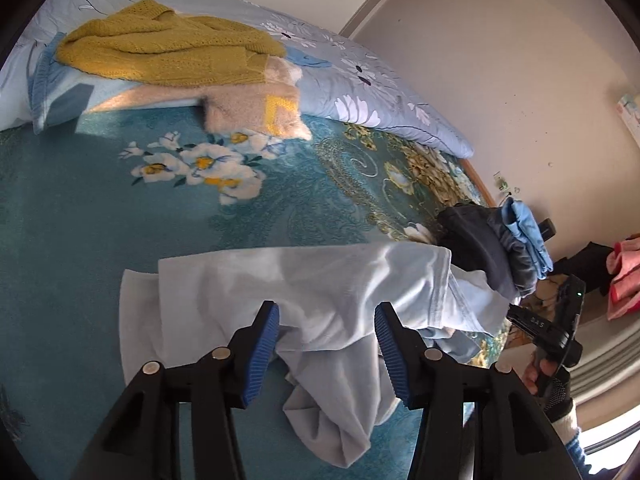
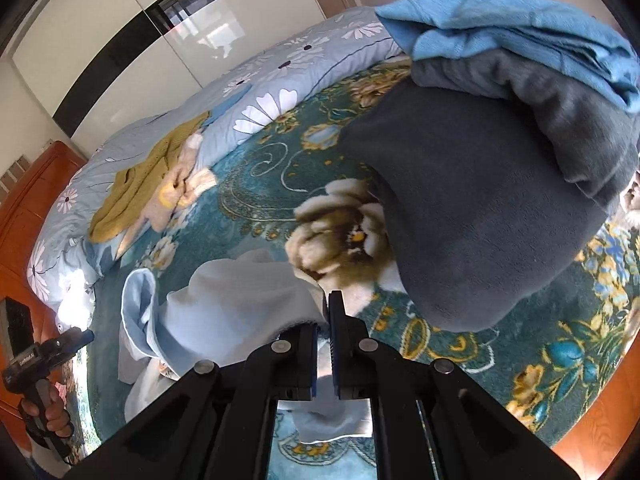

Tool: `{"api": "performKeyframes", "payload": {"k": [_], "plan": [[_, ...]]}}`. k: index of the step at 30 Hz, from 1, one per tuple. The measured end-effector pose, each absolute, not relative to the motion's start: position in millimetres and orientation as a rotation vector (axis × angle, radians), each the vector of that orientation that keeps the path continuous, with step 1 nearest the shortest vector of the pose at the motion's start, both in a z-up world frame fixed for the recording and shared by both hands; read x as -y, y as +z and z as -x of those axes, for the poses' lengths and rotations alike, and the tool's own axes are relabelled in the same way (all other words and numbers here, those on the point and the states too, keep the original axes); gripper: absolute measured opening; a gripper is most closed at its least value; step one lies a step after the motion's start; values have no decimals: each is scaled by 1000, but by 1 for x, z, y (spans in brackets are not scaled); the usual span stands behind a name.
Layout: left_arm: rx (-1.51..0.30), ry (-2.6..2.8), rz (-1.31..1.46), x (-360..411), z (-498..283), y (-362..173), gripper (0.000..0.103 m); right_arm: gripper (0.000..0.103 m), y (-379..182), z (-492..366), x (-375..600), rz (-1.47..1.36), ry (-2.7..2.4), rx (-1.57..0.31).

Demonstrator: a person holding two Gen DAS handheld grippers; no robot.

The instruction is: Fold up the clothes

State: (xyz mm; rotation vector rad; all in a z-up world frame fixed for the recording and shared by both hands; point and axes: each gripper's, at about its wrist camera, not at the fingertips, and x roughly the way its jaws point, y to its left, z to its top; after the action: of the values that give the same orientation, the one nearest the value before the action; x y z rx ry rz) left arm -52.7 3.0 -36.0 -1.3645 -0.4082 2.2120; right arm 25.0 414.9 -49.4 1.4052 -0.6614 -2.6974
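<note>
Left gripper (image 1: 328, 348) agape over pale garment (image 1: 304, 280); right gripper (image 2: 324, 334) seemingly pinching it.

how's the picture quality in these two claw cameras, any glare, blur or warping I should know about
Left wrist view: strong fisheye bending with black corners, a sunlit patch with a hard shadow edge by the yellow sweater, and the pale blue garment slightly washed out. Right wrist view: the same warping, window glare on the glossy wardrobe doors, and the dark folded stack looming large and a little soft.
</note>
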Motion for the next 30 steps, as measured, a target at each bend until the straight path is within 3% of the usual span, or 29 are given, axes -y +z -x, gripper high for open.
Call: {"api": "performKeyframes", "payload": {"k": [12, 16, 30], "plan": [[-7, 2010, 1487, -83, 140, -85, 54, 5, -84, -40, -431, -1489, -2630, 768], [-38, 1896, 1540, -96, 150, -108, 54, 5, -88, -43, -436, -1498, -2611, 791], [-169, 1775, 1376, -96, 58, -67, 54, 5, -98, -44, -439, -1525, -2576, 785]]}}
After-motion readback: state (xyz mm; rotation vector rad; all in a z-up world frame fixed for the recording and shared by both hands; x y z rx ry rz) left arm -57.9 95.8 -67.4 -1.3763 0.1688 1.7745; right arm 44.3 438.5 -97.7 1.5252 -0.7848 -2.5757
